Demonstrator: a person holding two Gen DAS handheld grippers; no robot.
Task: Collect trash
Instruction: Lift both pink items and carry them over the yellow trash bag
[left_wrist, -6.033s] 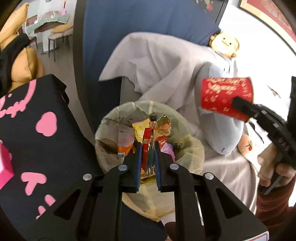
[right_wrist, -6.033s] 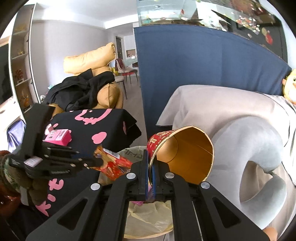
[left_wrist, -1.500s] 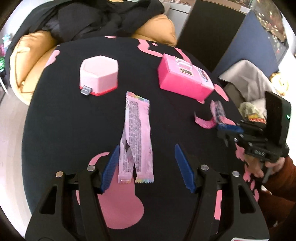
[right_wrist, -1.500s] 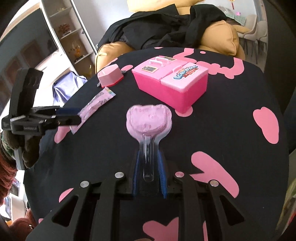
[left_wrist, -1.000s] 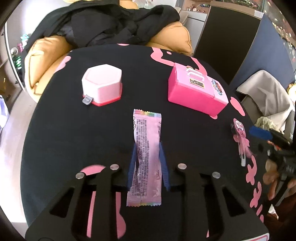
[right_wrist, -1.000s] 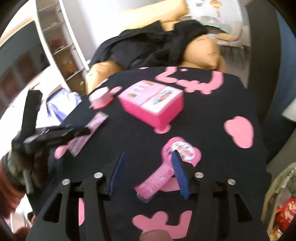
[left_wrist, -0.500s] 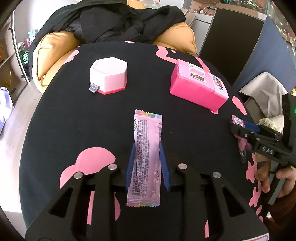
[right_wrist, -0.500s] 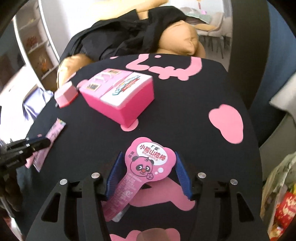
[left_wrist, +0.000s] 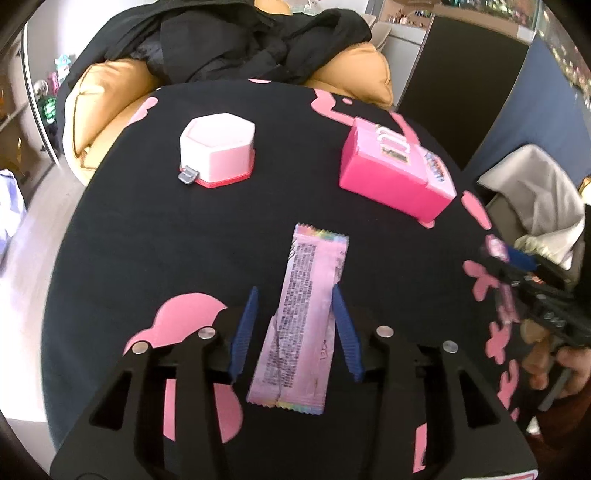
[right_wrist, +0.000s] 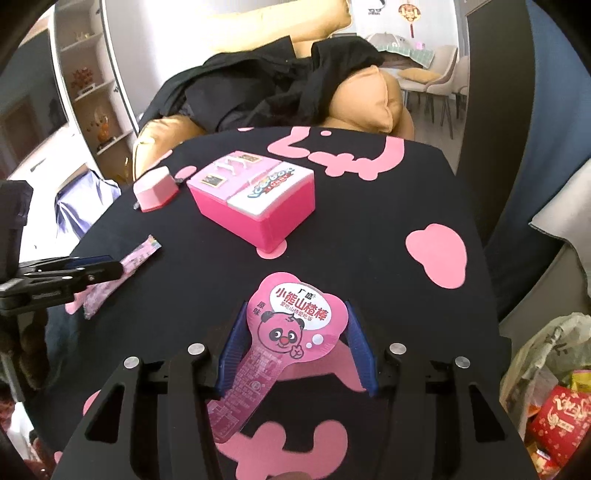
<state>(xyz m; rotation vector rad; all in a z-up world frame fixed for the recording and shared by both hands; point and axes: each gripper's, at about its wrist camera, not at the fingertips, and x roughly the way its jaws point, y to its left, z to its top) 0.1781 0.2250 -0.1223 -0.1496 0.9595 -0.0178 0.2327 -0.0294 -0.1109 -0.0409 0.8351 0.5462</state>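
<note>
Pink printed snack wrapper (left_wrist: 302, 321) lay between my released left gripper (left_wrist: 293, 295); my right gripper (right_wrist: 295, 308), also released, straddled the panda-faced pink lollipop wrapper (right_wrist: 291, 332) near the black cloth-covered table's (right_wrist: 369, 229) front edge.

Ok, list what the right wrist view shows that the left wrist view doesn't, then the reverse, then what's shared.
Only the right wrist view: the panda lollipop wrapper seen clearly, between the open fingers of the right tool, and the trash bag with the red cup.

Only the left wrist view: the printed face of the long pink wrapper, between the open fingers of the left tool.

Both: the pink toy case, the hexagonal box, the black tablecloth.
</note>
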